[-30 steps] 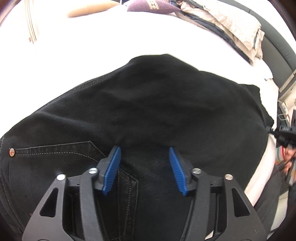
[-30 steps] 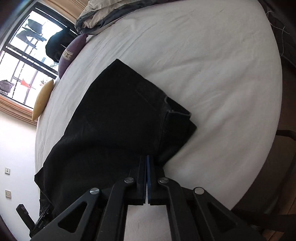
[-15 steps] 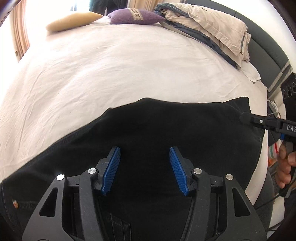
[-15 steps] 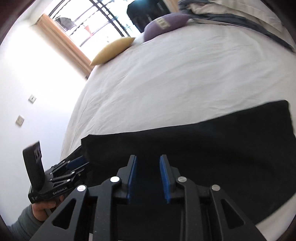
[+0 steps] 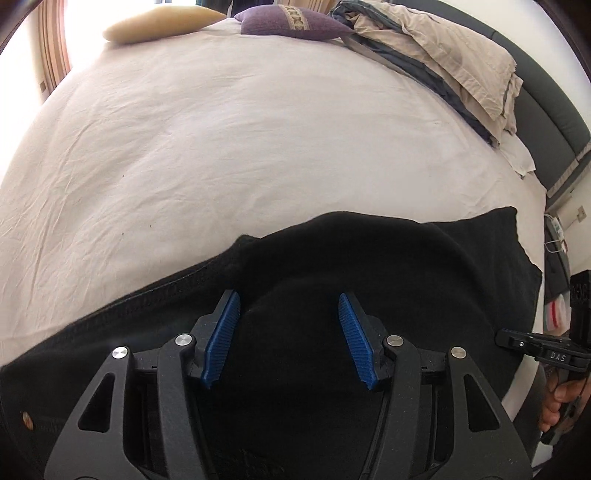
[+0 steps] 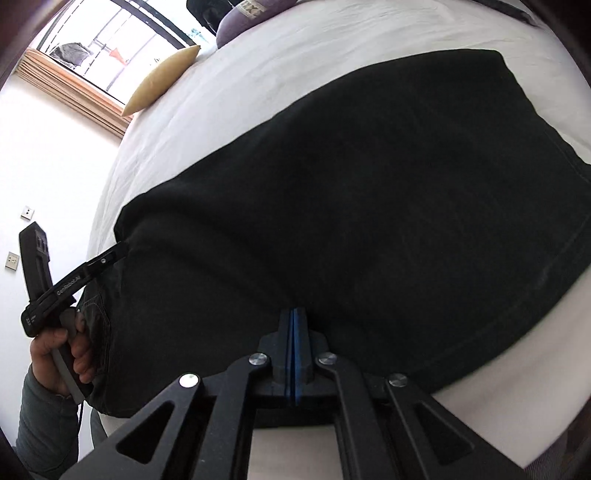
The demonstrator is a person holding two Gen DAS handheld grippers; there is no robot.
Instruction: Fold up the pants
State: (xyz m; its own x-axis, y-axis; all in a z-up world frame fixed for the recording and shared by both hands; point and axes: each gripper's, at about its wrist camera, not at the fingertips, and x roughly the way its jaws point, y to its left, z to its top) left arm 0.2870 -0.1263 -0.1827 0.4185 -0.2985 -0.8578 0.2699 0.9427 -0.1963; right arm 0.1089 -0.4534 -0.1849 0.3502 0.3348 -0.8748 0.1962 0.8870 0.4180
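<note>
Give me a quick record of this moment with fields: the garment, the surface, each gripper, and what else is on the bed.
garment: black pants, lying partly folded
surface: bed with white sheet
left gripper: open, blue pads spread over the dark fabric
right gripper: pads pressed together at the pants' near edge; a pinch of cloth cannot be confirmed
other items: yellow cushion, purple cushion, beige bedding pile

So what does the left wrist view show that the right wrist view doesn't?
Only the left wrist view shows the open left tool over the black pants, plus the beige bedding pile by the headboard. Only the right wrist view shows the right tool shut at the pants' near edge, and the window. Both show the white sheet, yellow pillow and purple pillow.
</note>
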